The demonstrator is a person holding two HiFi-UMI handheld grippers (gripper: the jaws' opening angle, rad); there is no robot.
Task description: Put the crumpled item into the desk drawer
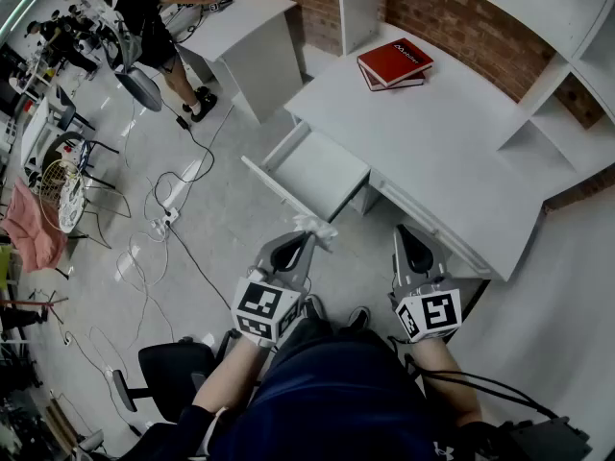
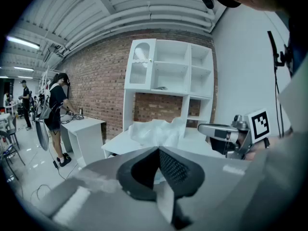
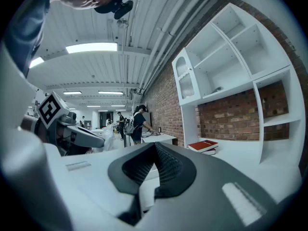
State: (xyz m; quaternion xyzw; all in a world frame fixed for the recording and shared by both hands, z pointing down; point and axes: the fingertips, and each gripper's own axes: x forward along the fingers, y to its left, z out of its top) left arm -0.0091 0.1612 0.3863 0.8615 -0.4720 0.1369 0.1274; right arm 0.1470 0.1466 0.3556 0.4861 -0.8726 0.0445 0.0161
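At the left of the head view a black chair [image 1: 173, 368] stands on the floor, beside the person and clear of the work. The left gripper [image 1: 306, 245] has its fingers closed on the crumpled white sheet [image 1: 318, 227], which bunches out past the tips. The left gripper view shows the pads pinching only a lower fold, with most of the wad free in front. The sheet hangs in the air near the front panel of the open drawer [image 1: 324, 174], not yet over its cavity. The drawer stands pulled out from the white bench [image 1: 437, 137] and looks bare inside. Further right, the right gripper [image 1: 411, 246] hovers near the bench's front edge with its fingers shut together on nothing, as its own view confirms. Two red books [image 1: 395, 61] lie on the far part of the bench, well apart from the drawer.

The step in hand looks like the carry to the drawer. To do it well, the left gripper should go forward until the wad is over the middle of the tray and lower it below the side walls. Only then should it part its fingers, since so light a thing may cling to a pad or drift out over the front panel. The right gripper is best kept aside, ready to push the drawer shut.
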